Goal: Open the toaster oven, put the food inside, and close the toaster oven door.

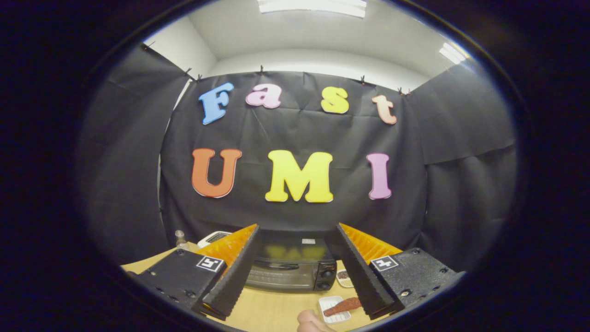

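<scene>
A black toaster oven (292, 265) stands on the wooden table (272, 306), beyond and between my fingers, with its door shut and its knobs on the right side. My gripper (297, 258) is open, fingers spread wide, held above the table with nothing between them. A reddish piece of food (342, 306) lies on a small white tray (333, 309) on the table, near the inner side of the right finger and closer to me than the oven.
A second small dish (343, 278) with something brown sits just right of the oven. A white device (213, 238) and a small clear bottle (180, 239) stand behind the left finger. Part of a person's hand (313, 323) shows at the near table edge.
</scene>
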A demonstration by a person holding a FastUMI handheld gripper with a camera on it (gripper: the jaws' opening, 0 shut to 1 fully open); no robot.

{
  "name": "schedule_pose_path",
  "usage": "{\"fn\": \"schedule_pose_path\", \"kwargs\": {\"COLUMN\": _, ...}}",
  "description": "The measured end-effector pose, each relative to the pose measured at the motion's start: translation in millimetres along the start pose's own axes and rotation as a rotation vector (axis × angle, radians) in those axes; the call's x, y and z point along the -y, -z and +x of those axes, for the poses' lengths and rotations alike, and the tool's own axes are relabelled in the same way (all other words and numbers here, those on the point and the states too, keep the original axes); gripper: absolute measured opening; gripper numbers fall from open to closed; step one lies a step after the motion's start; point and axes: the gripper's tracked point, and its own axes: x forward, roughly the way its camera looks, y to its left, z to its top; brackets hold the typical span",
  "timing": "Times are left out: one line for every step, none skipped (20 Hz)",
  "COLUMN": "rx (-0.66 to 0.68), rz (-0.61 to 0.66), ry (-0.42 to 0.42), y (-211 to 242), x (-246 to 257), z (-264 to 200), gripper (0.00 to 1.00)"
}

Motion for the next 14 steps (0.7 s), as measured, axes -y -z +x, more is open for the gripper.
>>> {"fn": "schedule_pose_path", "kwargs": {"rx": -0.024, "rz": 0.021, "ry": -0.01, "y": 12, "x": -1, "z": 12, "gripper": 1.0}}
{"fn": "schedule_pose_path", "kwargs": {"rx": -0.043, "rz": 0.032, "ry": -0.016, "y": 22, "x": -1, "z": 26, "gripper": 1.0}}
{"fn": "schedule_pose_path", "kwargs": {"rx": -0.068, "rz": 0.042, "ry": -0.017, "y": 33, "x": -2, "z": 40, "gripper": 1.0}}
{"fn": "schedule_pose_path", "kwargs": {"rx": -0.082, "rz": 0.042, "ry": -0.02, "y": 45, "x": -3, "z": 55, "gripper": 1.0}}
{"fn": "schedule_pose_path", "kwargs": {"rx": -0.111, "rz": 0.035, "ry": -0.012, "y": 57, "x": -2, "z": 68, "gripper": 1.0}}
{"fn": "schedule_pose_path", "kwargs": {"rx": -0.141, "rz": 0.03, "ry": -0.004, "y": 72, "x": 0, "z": 81, "gripper": 1.0}}
{"fn": "schedule_pose_path", "kwargs": {"rx": -0.179, "rz": 0.028, "ry": 0.0, "y": 87, "x": -1, "z": 94, "gripper": 1.0}}
{"fn": "schedule_pose_path", "kwargs": {"rx": -0.212, "rz": 0.03, "ry": 0.006, "y": 101, "x": -1, "z": 104, "gripper": 1.0}}
{"fn": "schedule_pose_path", "kwargs": {"rx": -0.243, "rz": 0.031, "ry": -0.005, "y": 113, "x": -5, "z": 115, "gripper": 1.0}}
{"fn": "schedule_pose_path", "kwargs": {"rx": -0.273, "rz": 0.031, "ry": -0.009, "y": 127, "x": -10, "z": 126, "gripper": 1.0}}
{"fn": "schedule_pose_path", "kwargs": {"rx": -0.304, "rz": 0.03, "ry": -0.01, "y": 138, "x": -12, "z": 136, "gripper": 1.0}}
{"fn": "schedule_pose_path", "kwargs": {"rx": -0.344, "rz": 0.032, "ry": -0.009, "y": 150, "x": -15, "z": 145, "gripper": 1.0}}
{"fn": "schedule_pose_path", "kwargs": {"rx": -0.386, "rz": 0.049, "ry": -0.018, "y": 158, "x": -20, "z": 150, "gripper": 1.0}}
{"fn": "schedule_pose_path", "kwargs": {"rx": -0.42, "rz": 0.088, "ry": -0.022, "y": 165, "x": -26, "z": 154, "gripper": 1.0}}
